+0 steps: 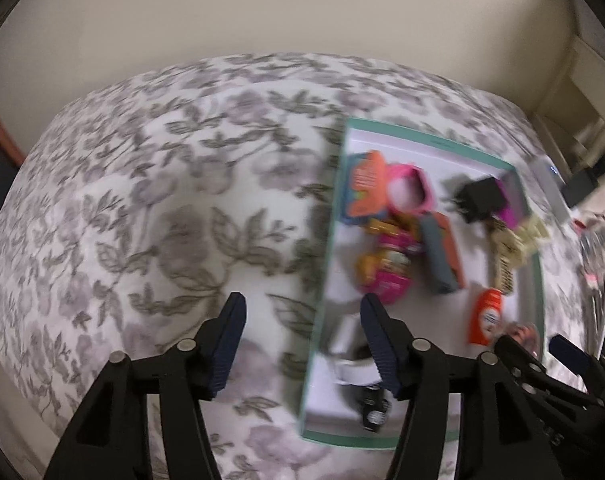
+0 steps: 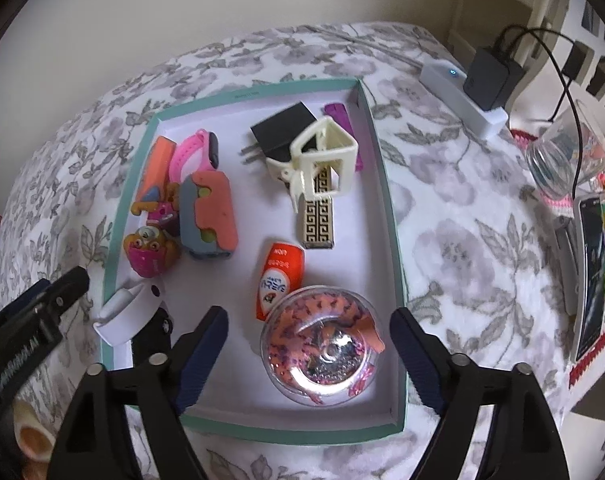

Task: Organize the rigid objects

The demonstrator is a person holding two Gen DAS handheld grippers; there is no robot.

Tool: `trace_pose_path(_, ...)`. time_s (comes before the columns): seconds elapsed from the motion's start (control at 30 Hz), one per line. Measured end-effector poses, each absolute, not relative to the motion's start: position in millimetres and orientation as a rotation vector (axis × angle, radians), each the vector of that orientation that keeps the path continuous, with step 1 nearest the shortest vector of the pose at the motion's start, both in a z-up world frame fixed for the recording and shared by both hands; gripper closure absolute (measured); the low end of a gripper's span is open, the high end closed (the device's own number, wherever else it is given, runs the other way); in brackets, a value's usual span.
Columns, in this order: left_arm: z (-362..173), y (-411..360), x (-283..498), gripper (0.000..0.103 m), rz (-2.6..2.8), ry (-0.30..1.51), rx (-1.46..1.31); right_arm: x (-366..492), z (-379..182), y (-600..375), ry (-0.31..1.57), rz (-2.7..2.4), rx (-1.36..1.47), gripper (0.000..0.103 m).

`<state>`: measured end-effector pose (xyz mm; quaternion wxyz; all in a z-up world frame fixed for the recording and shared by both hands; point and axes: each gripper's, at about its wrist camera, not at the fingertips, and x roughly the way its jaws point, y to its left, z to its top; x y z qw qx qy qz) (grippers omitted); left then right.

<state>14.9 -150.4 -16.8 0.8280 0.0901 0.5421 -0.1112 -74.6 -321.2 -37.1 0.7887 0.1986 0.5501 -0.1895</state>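
Left wrist view, blurred: left claw (image 1: 302,334) is released w/ nothing between its jaws, hanging over the left wall of the teal-rimmed box (image 1: 322,276), one finger over the floral bedspread (image 1: 142,200), the other over the box interior. Just below sit a white clip-like item (image 1: 352,356) and a small black thing, too blurred to ID. Judging by that, a drop-off on this side looks done. Further in: orange/pink toys, a grey-orange case (image 1: 442,256), a black plug adapter (image 1: 480,198). Lots of bare bedspread to the left, so the exit that way looks free. Right wrist view: right claw (image 2: 308,356) is released too, jaws standing wide either side of the clear dome w/ a pink coiled figure (image 2: 322,344), pads not touching it; the dome rests in the box's near-right corner, by the orange tube (image 2: 280,280). Probably placing or abt to regrasp, can't tell which. Next move needs a straight lift clear of the near wall and right wall, both close to the fingers. Outside to the right: white power strip (image 2: 462,96), glass jar (image 2: 562,160), phone (image 2: 590,276), crowded, so keep away from that side.
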Motion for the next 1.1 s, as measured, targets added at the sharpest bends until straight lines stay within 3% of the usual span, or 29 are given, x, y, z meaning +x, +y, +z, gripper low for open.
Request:
trace_pose_path(0.3, -21.7, -110.1, 30.7, 0.035, -0.127, 1.17, 0.11, -73.6, -25.2, -315.2, 1.103, -0.387, 0.406, 0.003)
trace_pose_path(0.37, -22.3, -105.4, 31.0, 0.02, -0.116, 1.172, 0.109, -73.5, -21.4, -311.5, 1.078, -0.382, 0.39, 0.0)
trace_pose_path(0.4, -22.2, -104.1, 31.2, 0.007, -0.114, 1.171, 0.112, -73.3, -19.9, -310.1, 1.07, -0.38, 0.382, 0.0)
trace_pose_path(1.1, 22.5, -78.4, -0.9, 0.006, -0.111, 1.055, 0.187, -81.1, 20.6, -283.9, 0.934, -0.329, 0.355, 0.0)
